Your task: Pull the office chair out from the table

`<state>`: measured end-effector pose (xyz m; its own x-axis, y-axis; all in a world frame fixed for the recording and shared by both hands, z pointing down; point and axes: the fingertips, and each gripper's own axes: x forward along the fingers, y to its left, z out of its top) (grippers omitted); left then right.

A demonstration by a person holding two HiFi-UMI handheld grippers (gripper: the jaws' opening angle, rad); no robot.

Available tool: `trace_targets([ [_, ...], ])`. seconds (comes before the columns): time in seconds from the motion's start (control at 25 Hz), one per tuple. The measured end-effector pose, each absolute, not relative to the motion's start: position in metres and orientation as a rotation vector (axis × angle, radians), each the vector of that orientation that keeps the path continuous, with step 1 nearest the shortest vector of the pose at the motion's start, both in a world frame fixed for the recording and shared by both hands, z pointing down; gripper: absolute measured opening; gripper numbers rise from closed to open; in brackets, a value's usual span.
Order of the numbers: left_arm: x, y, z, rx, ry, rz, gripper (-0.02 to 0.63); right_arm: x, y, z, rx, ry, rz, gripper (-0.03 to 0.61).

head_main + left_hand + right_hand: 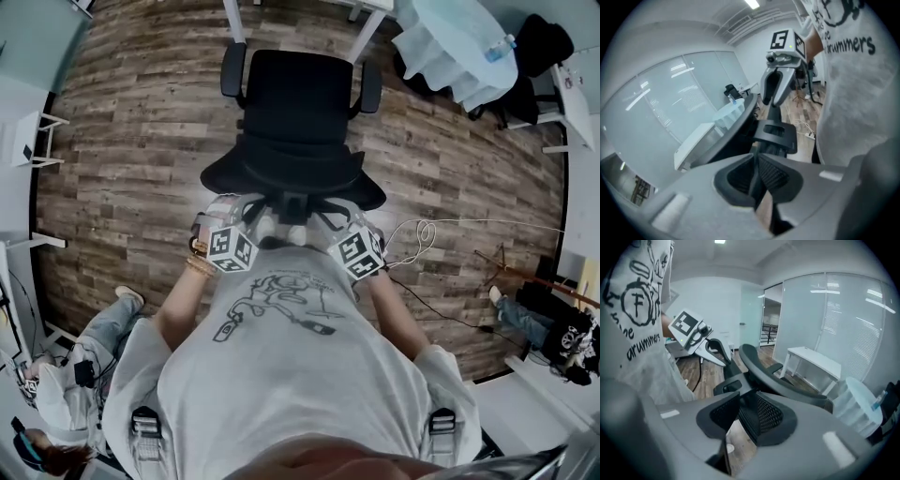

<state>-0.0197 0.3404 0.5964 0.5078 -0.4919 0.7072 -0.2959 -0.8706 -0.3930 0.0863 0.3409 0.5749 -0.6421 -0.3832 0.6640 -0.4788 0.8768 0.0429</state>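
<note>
The black office chair stands right in front of me, its seat toward the white table legs and its backrest top nearest my body. Both grippers hover just behind that backrest, apart from it. My left gripper is shut, pads meeting at the tips with nothing between them. My right gripper is open by a narrow gap, through which I see only floor. The chair's backrest curves beyond both sets of jaws. Each gripper view also shows the other gripper.
A round table with a pale cloth stands at the far right. A white cable loops over the wood floor to my right. A seated person's leg is at lower left. A white desk stands by the glass wall.
</note>
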Motion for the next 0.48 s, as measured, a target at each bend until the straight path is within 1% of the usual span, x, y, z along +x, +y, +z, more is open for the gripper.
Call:
trace_targets([
  [0.12, -0.006, 0.335, 0.562, -2.697, 0.850, -1.073, 0.006, 0.074, 0.340, 0.549, 0.671, -2.446, 0.228, 0.109],
  [0.28, 0.007, 0.323, 0.503, -2.921, 1.068, -0.701, 0.005, 0.059, 0.339, 0.503, 0.749, -2.624, 0.371, 0.082],
  [0.48, 0.011, 0.316, 0.446, -3.050, 1.198, -0.358, 0.005, 0.047, 0.338, 0.457, 0.825, -2.724, 0.335, 0.067],
])
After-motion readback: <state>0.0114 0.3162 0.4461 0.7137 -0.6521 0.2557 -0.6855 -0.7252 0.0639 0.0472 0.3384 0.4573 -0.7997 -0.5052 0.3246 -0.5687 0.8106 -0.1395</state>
